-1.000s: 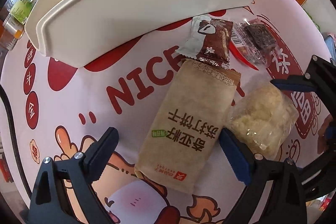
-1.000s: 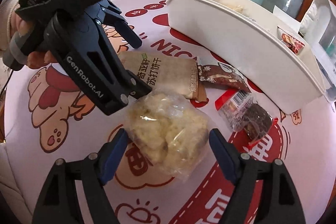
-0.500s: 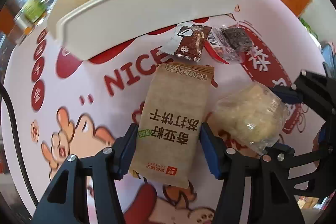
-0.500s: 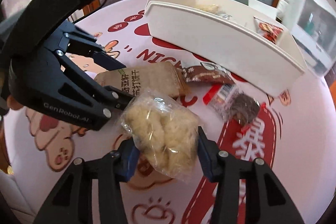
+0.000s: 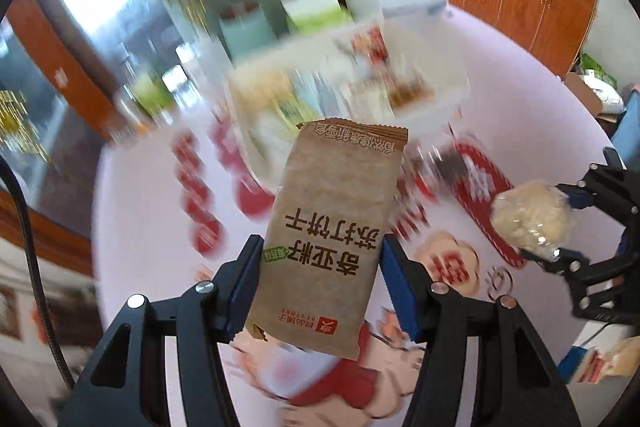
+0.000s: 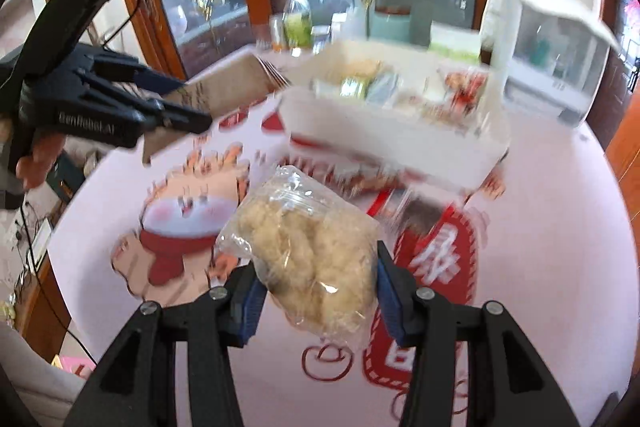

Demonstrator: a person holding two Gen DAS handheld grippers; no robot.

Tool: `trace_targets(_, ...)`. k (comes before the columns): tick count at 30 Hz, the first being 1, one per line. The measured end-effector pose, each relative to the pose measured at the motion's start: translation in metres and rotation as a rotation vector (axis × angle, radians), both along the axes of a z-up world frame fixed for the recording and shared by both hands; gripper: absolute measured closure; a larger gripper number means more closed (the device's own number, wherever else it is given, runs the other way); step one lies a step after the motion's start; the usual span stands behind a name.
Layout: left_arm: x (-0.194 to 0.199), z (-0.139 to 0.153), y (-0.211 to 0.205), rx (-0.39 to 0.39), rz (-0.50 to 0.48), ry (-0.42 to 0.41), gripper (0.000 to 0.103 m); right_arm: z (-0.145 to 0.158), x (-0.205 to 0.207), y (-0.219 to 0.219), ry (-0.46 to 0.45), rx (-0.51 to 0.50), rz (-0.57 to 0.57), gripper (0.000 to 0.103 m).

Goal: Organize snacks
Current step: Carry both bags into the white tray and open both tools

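Note:
My left gripper (image 5: pixel 320 291) is shut on a brown cracker packet (image 5: pixel 332 227) with dark Chinese print and holds it up above the table. My right gripper (image 6: pixel 318 297) is shut on a clear bag of pale puffed snack (image 6: pixel 308 255), also lifted off the table. Each gripper shows in the other's view: the right one with its bag (image 5: pixel 532 223) at the right, the left one with its packet (image 6: pixel 224 95) at the upper left. The white snack tray (image 6: pixel 400 139) with several snacks inside stands ahead, blurred by motion.
The round table (image 6: pixel 560 267) has a pink cloth with red cartoon prints. Small dark snack packets (image 5: pixel 452 167) lie near the tray's front, blurred. A white box with a clear window (image 6: pixel 552 47), bottles (image 6: pixel 298 23) and a green box (image 5: pixel 316 15) stand behind the tray.
Both grippers closed on their snacks and lifted them off the table. The views have tilted up toward the tray and the room behind it.

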State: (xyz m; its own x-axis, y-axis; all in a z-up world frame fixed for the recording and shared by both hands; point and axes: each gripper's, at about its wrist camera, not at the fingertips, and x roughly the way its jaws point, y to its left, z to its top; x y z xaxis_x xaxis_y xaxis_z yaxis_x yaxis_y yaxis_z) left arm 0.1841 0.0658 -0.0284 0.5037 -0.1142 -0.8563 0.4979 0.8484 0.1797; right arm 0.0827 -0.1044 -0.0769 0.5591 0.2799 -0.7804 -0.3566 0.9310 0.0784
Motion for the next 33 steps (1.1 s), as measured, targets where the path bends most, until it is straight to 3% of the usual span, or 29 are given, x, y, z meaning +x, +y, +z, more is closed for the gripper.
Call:
trace_targets(5,0.039,0.083,-0.007,0.028,-0.052,-0.150,0.046,0.061,0.035,-0.010,-0.049,-0.013,-0.067,0.054)
trace_targets(10,0.080,0.112,-0.027,0.026,-0.089,-0.211,0.046,0.132,0.095,-0.017,-0.074,-0.006,-0.156,0.054)
trace_targets(12,0.098,0.106,-0.033,0.022,-0.091,-0.199,0.046,0.151,0.127,-0.022,-0.058,0.032,-0.193,0.054)
trace_targets(17,0.140,0.061,-0.038,0.052,-0.080,-0.127,0.046,0.163,0.189,-0.023,0.025,0.026,-0.268,0.054)
trace_targets(22,0.181,0.017,-0.036,0.031,-0.050,-0.055,0.046,0.148,0.231,-0.023,0.072,0.032,-0.344,0.053)
trace_targets(26,0.195,-0.011,-0.042,0.025,-0.077,-0.034,0.045,0.119,0.259,-0.015,0.138,0.003,-0.371,0.051)
trace_targets(28,0.199,-0.022,-0.045,0.004,-0.104,-0.015,0.034,0.101,0.271,-0.012,0.177,0.059,-0.361,0.050)
trace_targets(29,0.200,-0.028,-0.045,-0.011,-0.113,-0.002,0.019,0.094,0.273,-0.013,0.190,0.096,-0.351,0.040)
trace_targets(30,0.201,-0.032,-0.044,-0.028,-0.110,-0.005,0.012,0.087,0.276,-0.012,0.200,0.129,-0.343,0.037)
trace_targets(33,0.203,-0.039,-0.039,-0.042,-0.096,-0.007,0.011,0.075,0.275,-0.012,0.170,0.127,-0.381,0.019)
